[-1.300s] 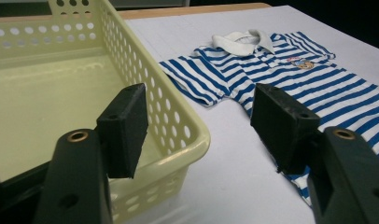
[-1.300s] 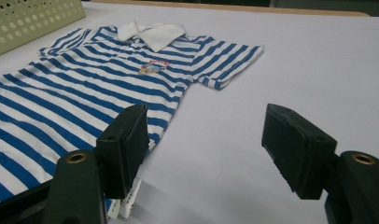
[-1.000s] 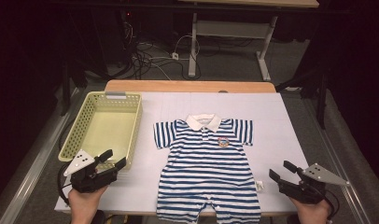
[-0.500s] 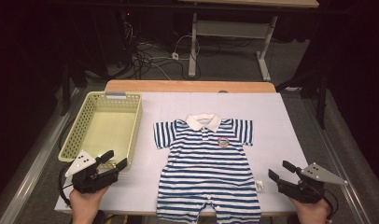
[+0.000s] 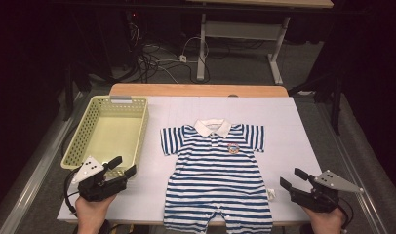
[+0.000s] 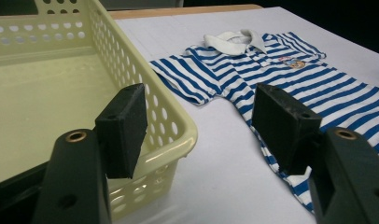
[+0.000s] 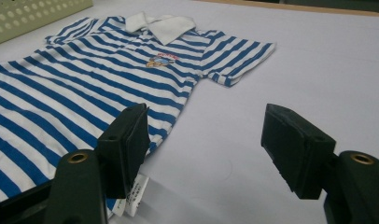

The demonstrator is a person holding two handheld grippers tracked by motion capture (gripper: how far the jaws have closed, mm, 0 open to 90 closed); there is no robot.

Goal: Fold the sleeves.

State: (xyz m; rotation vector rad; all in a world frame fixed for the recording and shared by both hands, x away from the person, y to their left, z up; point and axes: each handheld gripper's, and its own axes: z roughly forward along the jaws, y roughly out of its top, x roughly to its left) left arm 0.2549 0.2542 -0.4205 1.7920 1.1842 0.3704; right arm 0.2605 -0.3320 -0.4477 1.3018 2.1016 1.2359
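A blue-and-white striped baby romper (image 5: 215,180) with a white collar lies flat, front up, in the middle of the white table (image 5: 293,136). My left gripper (image 5: 124,166) rests at the front left, open and holding nothing, its jaws spanning the near corner of a pale yellow basket (image 5: 141,136). In the left gripper view the romper (image 6: 281,74) lies to the right of the gripper (image 6: 201,116). My right gripper (image 5: 290,178) sits at the front right, open, just beside the romper's lower right edge (image 7: 85,84). The right gripper (image 7: 204,126) has bare table between its jaws.
The basket (image 6: 178,126) holds nothing that I can see and stands left of the romper. A small white tag (image 7: 131,196) sticks out of the romper's side seam near my right gripper. Cables and desk legs lie on the floor beyond the table's wooden far edge (image 5: 196,90).
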